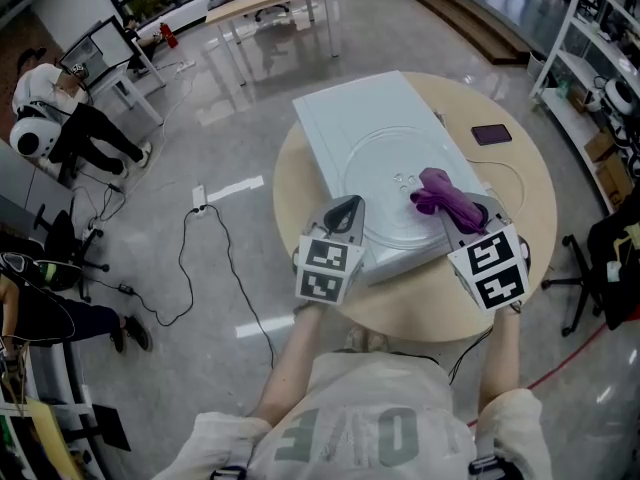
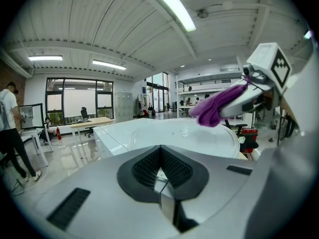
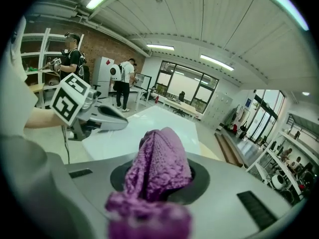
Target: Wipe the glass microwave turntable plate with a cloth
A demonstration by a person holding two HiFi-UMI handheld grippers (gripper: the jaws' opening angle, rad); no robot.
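Note:
The round glass turntable plate (image 1: 385, 168) lies flat on a white box-shaped appliance (image 1: 340, 118) on a round beige table (image 1: 525, 203). My right gripper (image 1: 455, 208) is shut on a bunched purple cloth (image 1: 438, 192) and holds it over the plate's near right part. In the right gripper view the cloth (image 3: 160, 161) fills the space between the jaws. My left gripper (image 1: 346, 208) hovers at the plate's near left rim, jaws closed together with nothing in them. The left gripper view has the plate (image 2: 184, 136) just ahead, with the cloth (image 2: 213, 107) hanging above it.
A small dark flat device (image 1: 491, 134) lies on the table to the right of the appliance. Cables (image 1: 200, 253) trail over the floor at the left. People stand by desks at the far left (image 1: 60, 118). Shelving (image 1: 590, 78) and a chair base (image 1: 585, 278) are at the right.

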